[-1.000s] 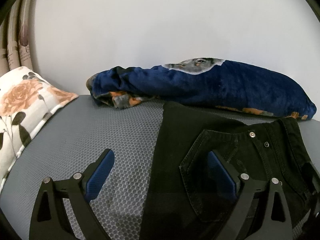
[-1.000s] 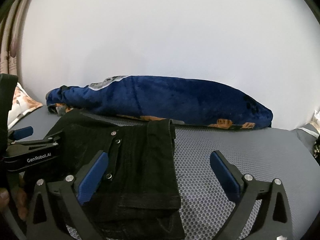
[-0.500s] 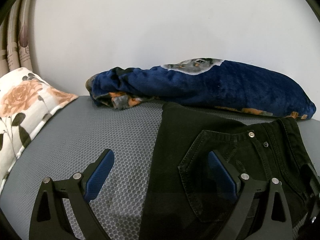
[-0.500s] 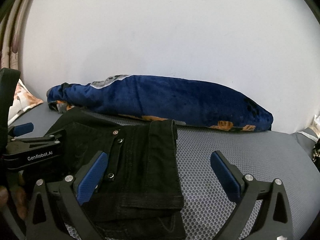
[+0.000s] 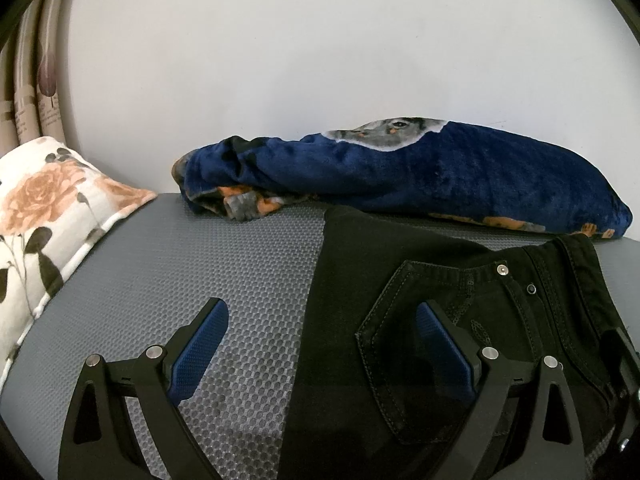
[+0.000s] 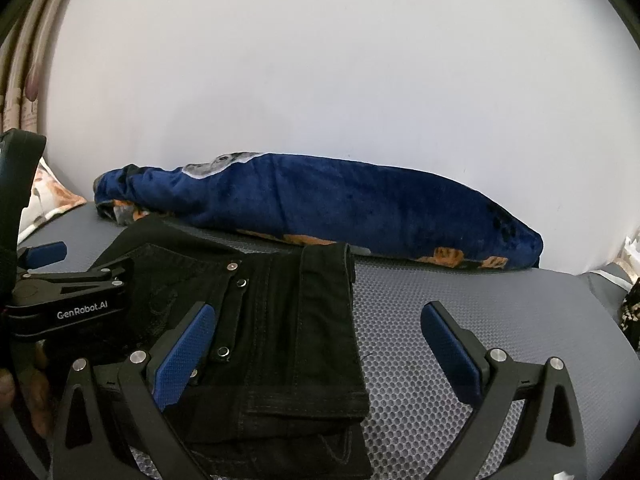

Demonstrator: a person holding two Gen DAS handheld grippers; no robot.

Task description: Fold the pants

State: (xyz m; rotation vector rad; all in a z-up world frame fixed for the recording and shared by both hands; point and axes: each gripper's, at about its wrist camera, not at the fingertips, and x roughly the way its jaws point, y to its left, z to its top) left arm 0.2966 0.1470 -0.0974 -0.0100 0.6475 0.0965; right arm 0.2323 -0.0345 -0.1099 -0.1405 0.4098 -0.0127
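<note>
While both grippers hang wide open and hold nothing, the pants lie folded on the grey mesh mat, stacked in layers.

Left wrist view, left to right: curtain at far left edge, floral pillow overlapping the mat's left edge, then a broad bare strip of mat between pillow and pants. Left gripper straddles the pants' left edge, one blue pad over bare mat, the other over the back pocket. Whether the pads touch cloth, cannot tell. Rivets and waistband show at right. Blue blanket runs along the white wall behind; the pants' far edge lies just beside it, maybe touching.

Right wrist view, left to right: the left gripper's body shows at left, printed "GenRobot.AI" in white, over the pants' left part, with part of a hand below it. Pants sit left of centre; their right folded edge runs straight toward the camera. Right gripper spans that edge, left pad over the snaps, right pad over bare mat. Open mat fills the right half up to a dark speckled item at the far right edge, too cut off to identify. No other writing readable.
</note>
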